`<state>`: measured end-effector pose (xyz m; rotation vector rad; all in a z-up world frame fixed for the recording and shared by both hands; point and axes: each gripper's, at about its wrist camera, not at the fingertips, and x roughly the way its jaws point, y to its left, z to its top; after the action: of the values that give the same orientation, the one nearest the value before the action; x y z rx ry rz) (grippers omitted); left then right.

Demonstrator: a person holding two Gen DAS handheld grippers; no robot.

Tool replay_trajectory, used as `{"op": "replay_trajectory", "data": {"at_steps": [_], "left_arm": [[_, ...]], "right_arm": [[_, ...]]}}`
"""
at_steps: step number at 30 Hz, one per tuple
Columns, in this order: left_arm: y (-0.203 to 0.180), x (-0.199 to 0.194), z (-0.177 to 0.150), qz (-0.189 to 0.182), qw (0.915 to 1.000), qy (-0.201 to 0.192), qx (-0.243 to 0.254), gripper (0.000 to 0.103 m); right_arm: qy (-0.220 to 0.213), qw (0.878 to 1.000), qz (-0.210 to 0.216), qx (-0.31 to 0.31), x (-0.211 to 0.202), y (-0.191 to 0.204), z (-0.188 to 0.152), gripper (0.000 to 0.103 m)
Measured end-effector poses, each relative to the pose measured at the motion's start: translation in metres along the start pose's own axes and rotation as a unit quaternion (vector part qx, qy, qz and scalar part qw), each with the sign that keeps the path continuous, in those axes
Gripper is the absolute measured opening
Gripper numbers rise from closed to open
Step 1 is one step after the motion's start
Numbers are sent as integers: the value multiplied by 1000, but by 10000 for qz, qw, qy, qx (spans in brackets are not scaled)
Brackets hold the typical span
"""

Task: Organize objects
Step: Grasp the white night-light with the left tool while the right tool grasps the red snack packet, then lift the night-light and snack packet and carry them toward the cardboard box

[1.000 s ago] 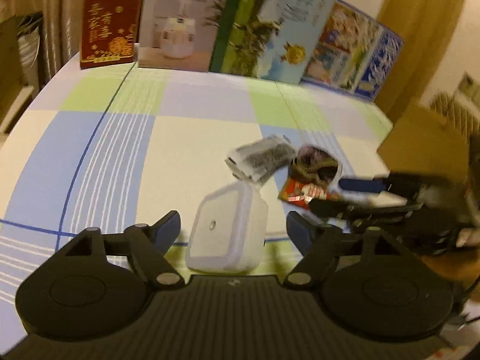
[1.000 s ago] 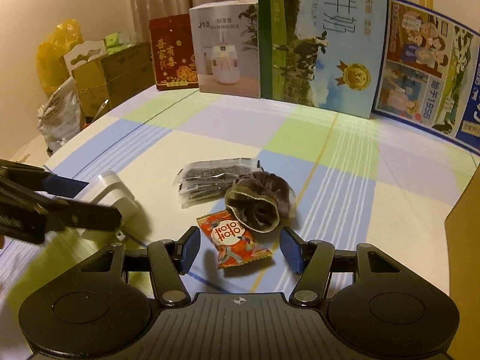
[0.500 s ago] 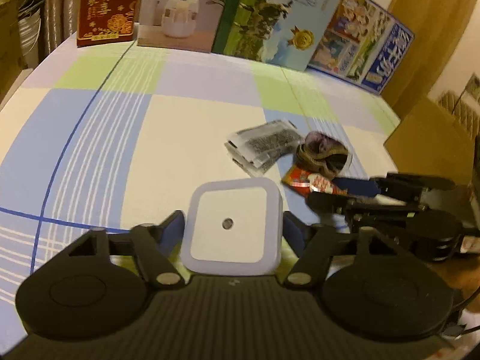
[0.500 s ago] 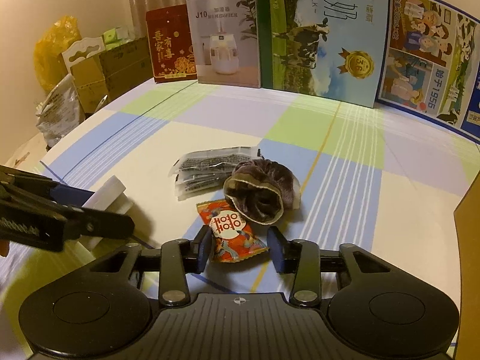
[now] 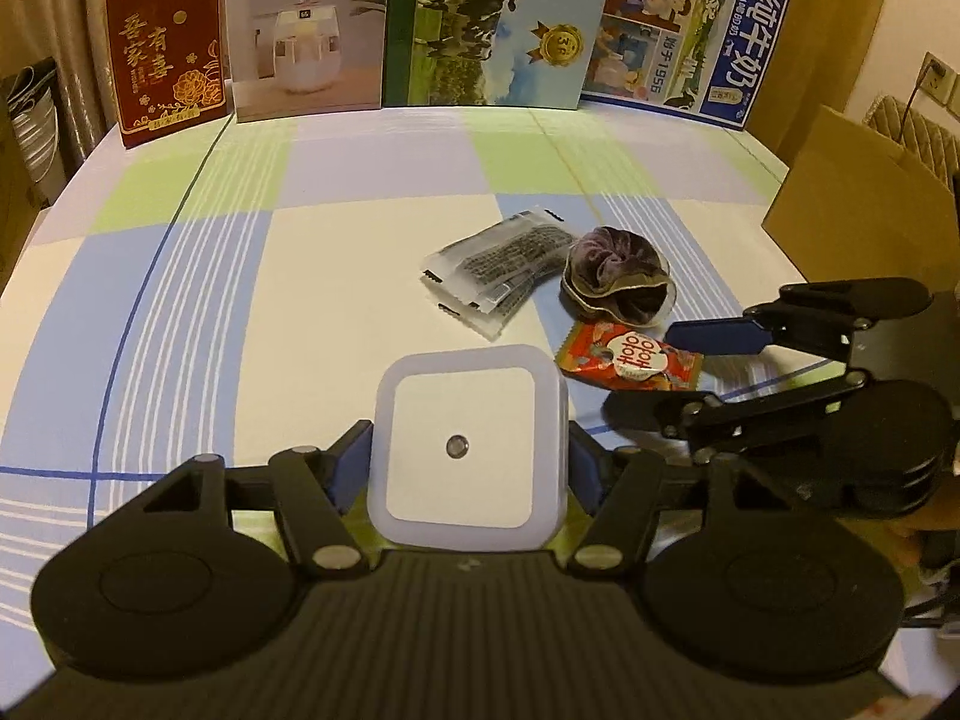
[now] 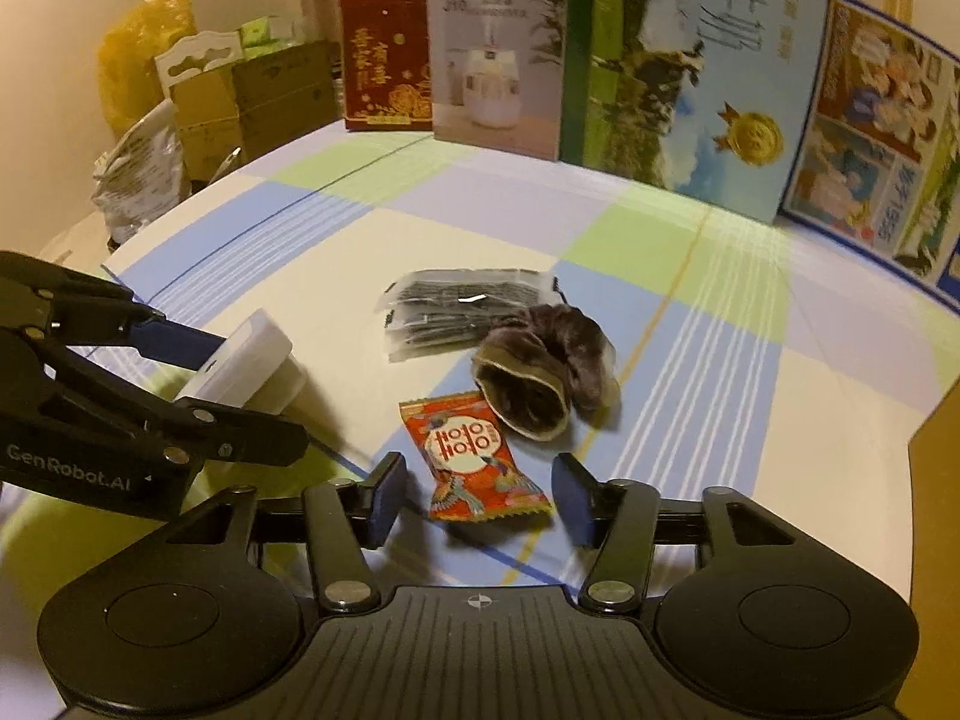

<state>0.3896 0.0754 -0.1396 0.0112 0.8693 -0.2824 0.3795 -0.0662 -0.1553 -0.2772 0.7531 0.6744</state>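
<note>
Left wrist view: the left gripper [image 5: 468,468] is clamped on a white square night light [image 5: 465,447], its 2 blue pads pressed against the light's left and right sides. The light's flat face, with 1 small round sensor at its centre, is turned toward the camera. Whether the light is lifted clear of the checked tablecloth [image 5: 336,276] or touches it cannot be told from this angle.

Beyond the light lie 3 loose items close together: a red candy packet [image 5: 630,357], a dark velvet scrunchie [image 5: 618,279] just behind it, and a stack of clear sachets [image 5: 501,267] to the scrunchie's left, touching it or nearly so. The right gripper [image 5: 672,372] reaches in from the right, its blue-padded finger above the packet's right end.

Right wrist view: the right gripper [image 6: 477,498] is spread wide, the candy packet [image 6: 474,459] lying between its 2 fingers with a gap on each side. The scrunchie [image 6: 543,369] sits just past the packet, and the sachets [image 6: 459,309] lie behind it. At left, the left gripper [image 6: 240,384] grips the night light [image 6: 243,363], seen edge-on.

Along the table's far edge stand 4 items: a red gift bag [image 5: 165,42], a humidifier box [image 5: 306,30], a green milk carton box [image 5: 498,24] and a blue milk box [image 5: 690,30]. A cardboard box [image 5: 864,198] stands at right.
</note>
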Motion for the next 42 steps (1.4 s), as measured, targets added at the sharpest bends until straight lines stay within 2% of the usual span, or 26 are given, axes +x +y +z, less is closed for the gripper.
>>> {"op": "replay_trajectory", "data": {"at_steps": [4, 6, 8, 10, 17, 26, 31, 37, 40, 42], "left_arm": [[-2, 0, -1, 19, 10000, -58, 79, 61], [-1, 0, 0, 14, 10000, -67, 54, 61], [-1, 0, 0, 24, 10000, -83, 42, 61], [-2, 0, 0, 50, 9999, -105, 52, 61], [-2, 2, -5, 106, 9998, -134, -115, 61], [-13, -5, -5, 159, 9995, -187, -205, 60], [-24, -23, -6, 63, 9996, -225, -184, 60], [-35, -45, -27, 34, 9998, -29, -177, 60], [-42, -59, -39, 80, 9998, 60, -189, 60], [-47, -69, -46, 122, 9996, 69, -230, 60]], "right_arm": [[-79, 10000, 45, 16, 2, -1, 1, 51], [-124, 9999, 44, -32, 1, -1, 0, 42], [-106, 9999, 62, -66, 0, -1, 0, 27], [-45, 10000, 54, -49, 0, 0, 2, 25], [96, 9999, -68, 41, -6, -1, 3, 24], [183, 9985, -120, 511, -30, -10, 2, 24], [227, 9967, -156, 757, -54, -9, -4, 24], [165, 9958, -257, 865, -92, -6, -15, 24], [157, 9947, -366, 945, -112, -1, -21, 24], [109, 9955, -547, 761, -128, 7, -26, 24]]}}
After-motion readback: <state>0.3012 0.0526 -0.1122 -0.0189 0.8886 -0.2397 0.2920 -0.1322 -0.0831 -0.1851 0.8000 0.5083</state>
